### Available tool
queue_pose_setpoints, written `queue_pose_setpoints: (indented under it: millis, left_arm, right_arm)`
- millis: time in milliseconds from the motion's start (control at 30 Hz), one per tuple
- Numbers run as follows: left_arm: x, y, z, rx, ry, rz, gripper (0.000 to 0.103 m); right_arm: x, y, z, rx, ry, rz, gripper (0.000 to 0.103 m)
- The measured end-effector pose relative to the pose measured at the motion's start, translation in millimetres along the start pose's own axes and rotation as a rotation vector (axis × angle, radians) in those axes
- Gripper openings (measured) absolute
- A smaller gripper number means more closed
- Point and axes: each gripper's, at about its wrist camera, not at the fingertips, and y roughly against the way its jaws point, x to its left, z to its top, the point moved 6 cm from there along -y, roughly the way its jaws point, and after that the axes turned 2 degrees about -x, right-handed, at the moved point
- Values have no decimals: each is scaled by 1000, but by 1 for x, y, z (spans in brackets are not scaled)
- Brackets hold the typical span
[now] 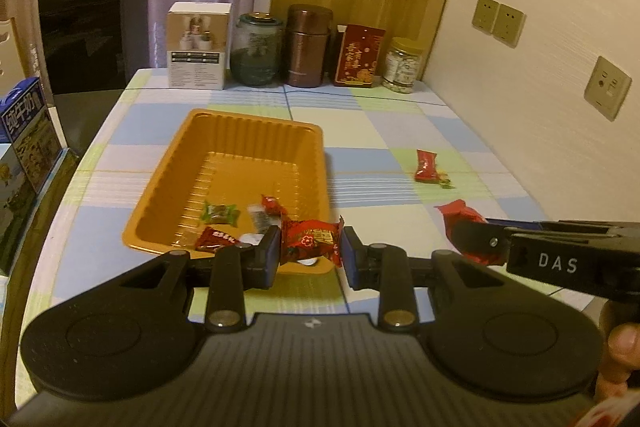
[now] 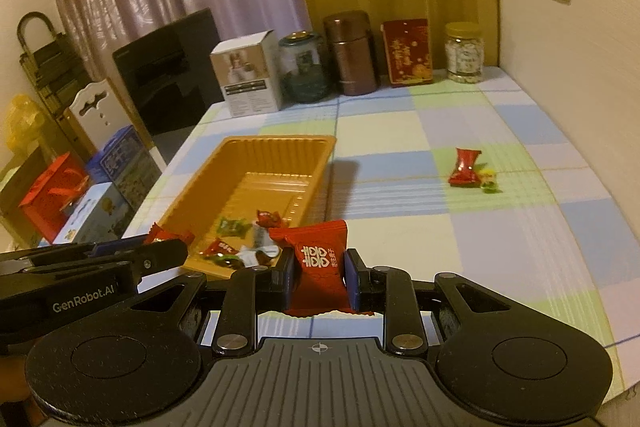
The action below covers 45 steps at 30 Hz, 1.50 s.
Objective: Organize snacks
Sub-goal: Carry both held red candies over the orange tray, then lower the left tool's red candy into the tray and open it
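Observation:
An orange plastic tray (image 1: pixel 248 131) (image 2: pixel 240 163) lies on the checked tablecloth and holds several wrapped candies (image 1: pixel 219 214) (image 2: pixel 234 227). My left gripper (image 1: pixel 310 247) is shut on a red patterned candy (image 1: pixel 308 241), held over the tray's near right corner. My right gripper (image 2: pixel 320 273) is shut on a red snack packet (image 2: pixel 320 267) with white characters, held just right of the tray's near edge. That packet also shows in the left wrist view (image 1: pixel 460 213). A red candy (image 1: pixel 426 167) (image 2: pixel 464 167) and a small yellow-green candy (image 2: pixel 489 181) lie loose on the cloth at the right.
Along the table's back edge stand a white box (image 1: pixel 198 45), a glass jar (image 1: pixel 257 49), a brown flask (image 1: pixel 308 45), a red box (image 1: pixel 358 55) and a small jar (image 1: pixel 402 65). A black appliance (image 1: pixel 92 27) and cartons (image 1: pixel 26 131) are at the left. The wall is at the right.

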Motion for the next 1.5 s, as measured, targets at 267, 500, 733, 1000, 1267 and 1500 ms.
queue_pose_setpoints:
  millis: [267, 500, 733, 1000, 1267, 1500]
  left_arm:
    - [12, 3, 1, -1, 11, 13, 28]
    - [26, 2, 4, -2, 26, 30, 28]
    - [43, -3, 10, 3, 37, 47, 28]
    - [62, -17, 17, 14, 47, 66, 28]
    - [75, -34, 22, 32, 52, 71, 28]
    - [84, -48, 26, 46, 57, 69, 29]
  right_arm:
    - [10, -6, -1, 12, 20, 12, 26]
    - [13, -12, 1, 19, 33, 14, 26]
    - [20, -24, 5, 29, 39, 26, 26]
    - [29, -45, 10, 43, 45, 41, 26]
    - [37, -67, 18, 52, 45, 55, 26]
    - [45, -85, 22, 63, 48, 64, 26]
